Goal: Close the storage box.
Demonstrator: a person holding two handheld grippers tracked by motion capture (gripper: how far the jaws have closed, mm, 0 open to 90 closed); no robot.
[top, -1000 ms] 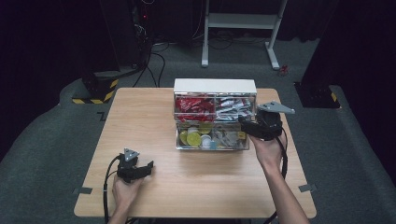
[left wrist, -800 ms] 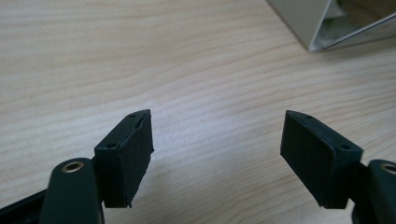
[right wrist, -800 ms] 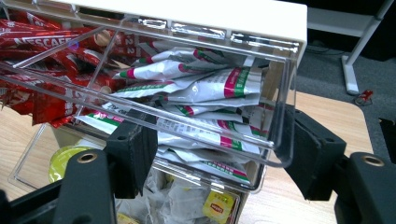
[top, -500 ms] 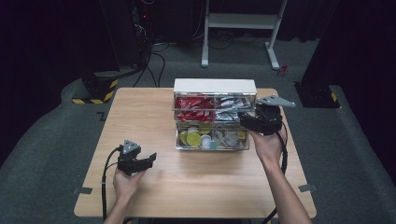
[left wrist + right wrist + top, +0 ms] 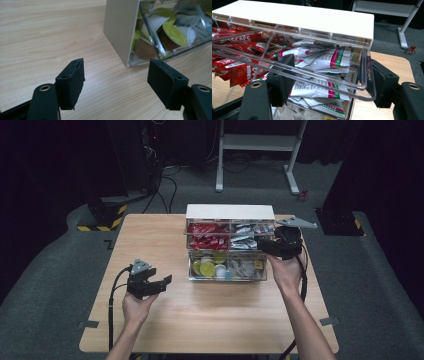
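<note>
Organizer (image 5: 230, 212) at table (image 5: 210, 320) rear-centre — sachets (image 5: 207, 236) above pods (image 5: 210, 267).

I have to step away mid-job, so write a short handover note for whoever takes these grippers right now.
Right gripper: jaws open, straddling the right front corner of the upper clear drawer, which is pulled partly out; not clamped.
Left gripper: open, holding nothing, low over the table left of the organizer.
Lower drawer also stands out, showing pods.
Upper drawer holds red and white sachets.
Left, probably: close or finish pulling the upper drawer.
</note>
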